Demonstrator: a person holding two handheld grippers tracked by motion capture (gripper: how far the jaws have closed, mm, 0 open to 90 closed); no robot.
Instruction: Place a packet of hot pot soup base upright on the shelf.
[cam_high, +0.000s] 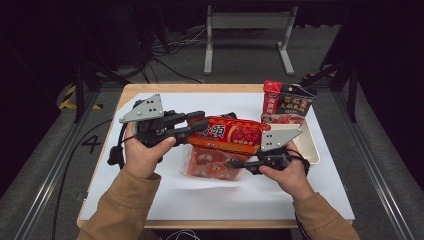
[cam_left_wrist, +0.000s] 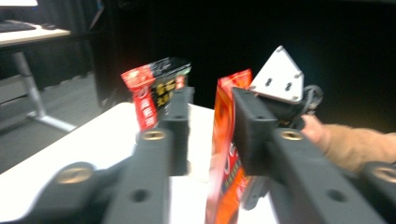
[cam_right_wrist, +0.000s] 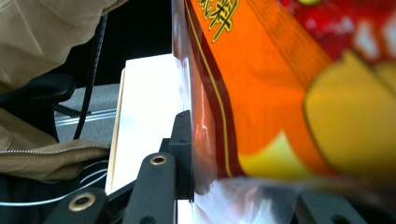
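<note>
a: while the table (cam_high: 150, 200) carries a white sheet across its top, what is the biggest item above it?
b: an orange-red snack bag (cam_high: 231, 134), held off the surface between both grippers, over a clear-fronted red pack (cam_high: 210, 167) lying flat.
a: left gripper (cam_high: 200, 126)?
b: its jaws stand on either side of the bag's left end; one pad lies against the bag, the other stands clear of it. not clamped.
a: right gripper (cam_high: 235, 162)?
b: under the bag's right end, closed on the clear sealed edge.
a: anything smaller?
b: a cream tray (cam_high: 310, 147) at the right, and a dark pouch (cam_high: 292, 102) standing behind it.
</note>
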